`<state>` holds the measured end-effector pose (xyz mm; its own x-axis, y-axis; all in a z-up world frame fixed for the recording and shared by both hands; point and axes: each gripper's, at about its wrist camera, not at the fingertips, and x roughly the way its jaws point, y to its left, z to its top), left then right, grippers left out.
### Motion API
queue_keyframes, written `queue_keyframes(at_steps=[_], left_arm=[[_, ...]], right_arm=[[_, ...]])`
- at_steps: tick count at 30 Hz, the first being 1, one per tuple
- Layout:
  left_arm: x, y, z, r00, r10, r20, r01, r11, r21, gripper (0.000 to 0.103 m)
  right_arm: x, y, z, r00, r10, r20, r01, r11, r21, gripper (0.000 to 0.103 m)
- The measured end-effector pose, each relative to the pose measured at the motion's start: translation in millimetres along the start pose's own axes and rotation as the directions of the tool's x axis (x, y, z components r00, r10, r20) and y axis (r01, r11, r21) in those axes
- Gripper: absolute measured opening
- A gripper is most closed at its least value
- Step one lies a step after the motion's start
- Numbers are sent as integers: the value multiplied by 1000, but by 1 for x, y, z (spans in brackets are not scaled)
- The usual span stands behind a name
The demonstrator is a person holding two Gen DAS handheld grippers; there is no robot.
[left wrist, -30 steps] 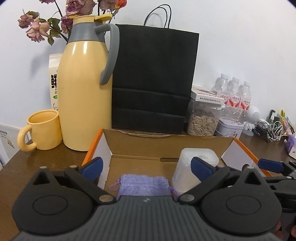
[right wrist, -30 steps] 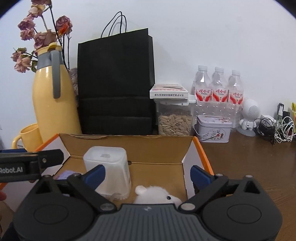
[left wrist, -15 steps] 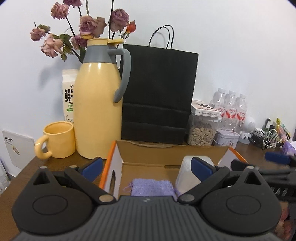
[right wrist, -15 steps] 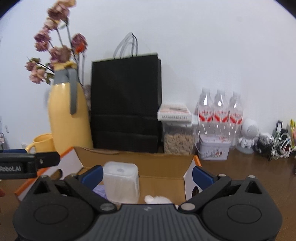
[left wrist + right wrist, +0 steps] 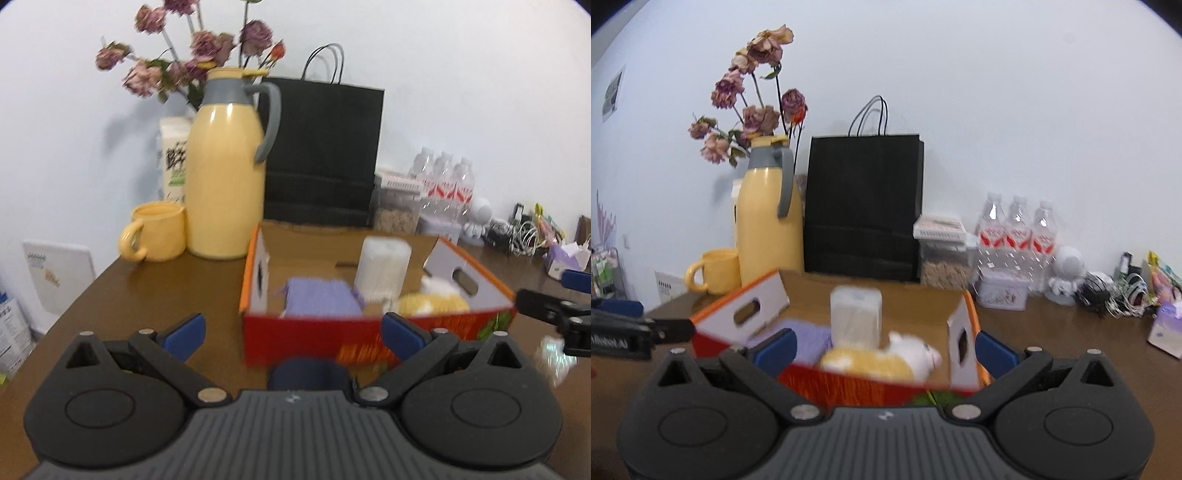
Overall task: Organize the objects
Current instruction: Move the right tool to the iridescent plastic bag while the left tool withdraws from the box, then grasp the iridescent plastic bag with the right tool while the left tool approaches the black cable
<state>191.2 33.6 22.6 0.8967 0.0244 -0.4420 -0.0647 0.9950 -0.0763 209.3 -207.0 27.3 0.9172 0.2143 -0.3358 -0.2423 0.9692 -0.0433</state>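
Both grippers hang in front of the box (image 5: 369, 332), on its near side, each with its blue-tipped fingers spread wide and nothing between them. The left gripper (image 5: 291, 328) sits low over the table (image 5: 147, 295), with a dark blue round thing (image 5: 308, 373) just beyond its body; what that is cannot be told. The right gripper (image 5: 884, 347) looks over the box's near wall.

The box appears filled, so the step in hand is likely a retreat or a reach for whatever is left outside it. To do that well, each gripper should keep clear of the raised side flaps, stay spread until it is squarely around its next item, and move slowly enough to steady these blurred views. The dark blue thing by the left gripper may be the next pick.

Left to right, far side of the table: one mug (image 5: 157, 230), one carton (image 5: 173, 158), one jug (image 5: 225, 177) with dried flowers (image 5: 184, 74) behind it, one black bag (image 5: 321, 147), one lidded jar (image 5: 942, 254), one tin (image 5: 1003, 291), three bottles (image 5: 1017, 229).

In the box, left to right: one purple cloth (image 5: 319, 295), one white tub (image 5: 382, 266), one plush toy (image 5: 882, 356), yellow and white.
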Motion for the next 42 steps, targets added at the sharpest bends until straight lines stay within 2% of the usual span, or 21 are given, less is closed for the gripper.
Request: queue_keyframes(at_steps=[8, 17, 23, 34, 37, 40, 42], left_arm=[[-30, 9, -30, 997, 42, -63, -43, 999, -11, 103], [-49, 10, -49, 994, 45, -99, -46, 999, -16, 103], [-49, 9, -54, 990, 68, -123, -69, 998, -7, 103], [-47, 7, -59, 987, 64, -151, -66, 998, -10, 103], [-46, 6, -60, 986, 63, -156, -65, 998, -10, 103], [-45, 6, -62, 985, 56, -161, -59, 998, -13, 103], [-45, 6, -63, 985, 50, -164, -53, 998, -16, 103]], right_arm=[[-40, -25, -40, 995, -32, -92, 32, 999, 4, 103], [-63, -48, -76, 984, -65, -167, 63, 998, -19, 103], [-52, -69, -86, 971, -110, -213, 108, 994, -22, 103], [-7, -83, -81, 960, -114, -255, 120, 993, 9, 102], [4, -86, -79, 962, -109, -249, 121, 992, 33, 93], [12, -85, -77, 962, -102, -253, 115, 993, 38, 76], [15, -83, -78, 960, -92, -264, 105, 994, 37, 47]])
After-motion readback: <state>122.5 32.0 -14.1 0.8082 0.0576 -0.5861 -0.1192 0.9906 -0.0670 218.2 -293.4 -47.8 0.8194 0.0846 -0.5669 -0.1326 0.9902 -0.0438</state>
